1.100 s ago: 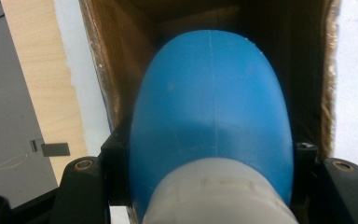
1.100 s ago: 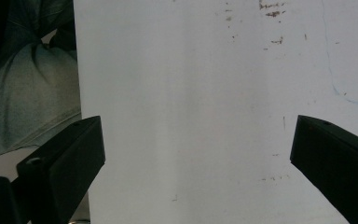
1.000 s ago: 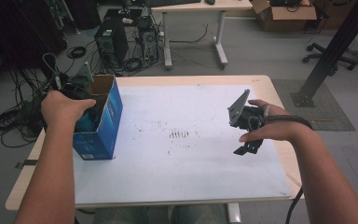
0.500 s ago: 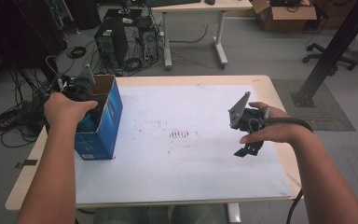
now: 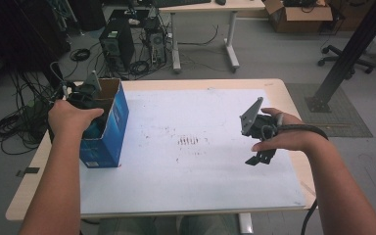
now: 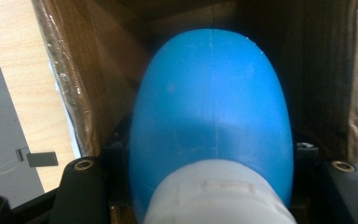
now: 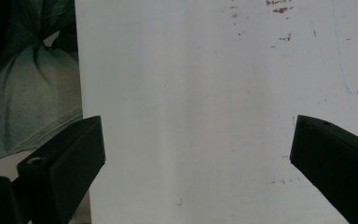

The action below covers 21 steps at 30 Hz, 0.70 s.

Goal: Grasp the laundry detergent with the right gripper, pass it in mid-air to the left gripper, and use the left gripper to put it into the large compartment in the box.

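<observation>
A smooth blue rounded object [image 6: 209, 93] with a white end sits between the jaws of my left gripper [image 6: 212, 161], inside a brown cardboard interior. The jaws press against its two sides. From the high view this is an open blue box [image 5: 111, 132] at the table's left, and a hand holds the left gripper [image 5: 84, 95] down into it. My right gripper [image 5: 260, 155] hovers over the right part of the white sheet [image 5: 191, 107], held by the other hand. Its jaws stand wide apart with nothing between them, as the right gripper [image 7: 198, 140] view shows.
The wooden table [image 5: 41, 196] carries the white sheet, which has small brown marks [image 5: 190, 141] at its middle. Behind the table are a computer tower [image 5: 112, 41], cables on the floor [image 5: 14, 127] and another desk [image 5: 205, 7]. A black post [image 5: 347, 54] stands at the right.
The left hand has edged slightly over the box. The right gripper has hardly moved.
</observation>
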Tool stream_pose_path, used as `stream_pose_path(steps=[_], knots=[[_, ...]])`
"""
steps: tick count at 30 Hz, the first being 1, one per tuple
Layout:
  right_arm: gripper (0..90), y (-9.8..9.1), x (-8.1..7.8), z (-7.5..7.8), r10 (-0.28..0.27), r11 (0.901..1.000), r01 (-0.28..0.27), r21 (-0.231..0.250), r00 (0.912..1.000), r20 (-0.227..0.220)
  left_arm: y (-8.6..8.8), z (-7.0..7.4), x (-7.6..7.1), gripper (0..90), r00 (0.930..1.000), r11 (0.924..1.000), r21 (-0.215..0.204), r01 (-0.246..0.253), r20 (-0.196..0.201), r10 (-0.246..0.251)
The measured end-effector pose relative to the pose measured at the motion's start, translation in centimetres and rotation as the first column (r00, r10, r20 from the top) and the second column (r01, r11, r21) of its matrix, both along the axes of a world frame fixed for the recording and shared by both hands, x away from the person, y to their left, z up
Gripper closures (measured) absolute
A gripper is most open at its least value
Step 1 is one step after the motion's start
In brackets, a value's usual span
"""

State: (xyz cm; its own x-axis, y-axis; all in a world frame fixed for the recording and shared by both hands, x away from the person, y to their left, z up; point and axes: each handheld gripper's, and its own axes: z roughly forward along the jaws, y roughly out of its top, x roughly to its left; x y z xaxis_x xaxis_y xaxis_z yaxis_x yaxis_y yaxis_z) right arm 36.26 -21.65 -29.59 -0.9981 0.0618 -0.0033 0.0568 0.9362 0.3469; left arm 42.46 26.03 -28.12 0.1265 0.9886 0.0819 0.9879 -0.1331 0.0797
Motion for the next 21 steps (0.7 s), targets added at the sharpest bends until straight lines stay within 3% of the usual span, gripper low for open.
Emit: stream_pose_path(steps=[21], knots=[[3.1,0.15,0.11,-0.44,-0.001,1.0000,0.001,0.004,1.0000,-0.006,0.15,-0.59,0.09,38.0,0.9997,1.0000,-0.002,0.002,0.025,-0.002]])
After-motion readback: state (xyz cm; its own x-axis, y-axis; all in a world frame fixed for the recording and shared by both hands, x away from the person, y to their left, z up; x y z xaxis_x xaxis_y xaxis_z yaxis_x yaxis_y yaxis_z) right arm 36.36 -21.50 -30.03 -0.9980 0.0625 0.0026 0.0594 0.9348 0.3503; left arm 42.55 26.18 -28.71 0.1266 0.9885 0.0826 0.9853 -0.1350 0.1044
